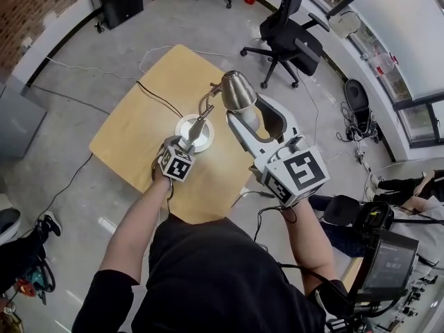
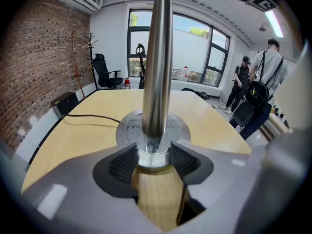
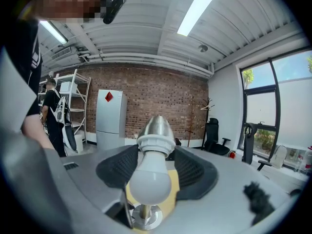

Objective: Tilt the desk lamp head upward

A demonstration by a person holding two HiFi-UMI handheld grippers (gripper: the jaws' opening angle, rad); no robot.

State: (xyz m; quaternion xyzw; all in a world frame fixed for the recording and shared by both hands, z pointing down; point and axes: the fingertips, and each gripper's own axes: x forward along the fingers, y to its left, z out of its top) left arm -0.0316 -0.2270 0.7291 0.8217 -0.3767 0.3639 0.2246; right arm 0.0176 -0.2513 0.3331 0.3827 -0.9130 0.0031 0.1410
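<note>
A brushed-metal desk lamp stands on the light wooden table (image 1: 132,134), its round base (image 1: 195,132) near the table's middle. In the left gripper view the lamp's pole (image 2: 157,62) rises straight up between the pads, and my left gripper (image 2: 153,161) is shut on the collar at the pole's foot. In the head view the left gripper (image 1: 182,144) sits low beside the base. My right gripper (image 1: 243,113) is higher, closed around the lamp head (image 1: 237,91). The right gripper view shows its pads pressed on the white socket, with the bulb (image 3: 148,184) pointing back toward the camera.
A black cord (image 1: 156,97) runs from the lamp off the table's far left edge. An office chair (image 1: 288,40) stands beyond the table to the right. A person with a backpack (image 2: 265,87) stands by the windows. A monitor (image 1: 388,262) is at my right side.
</note>
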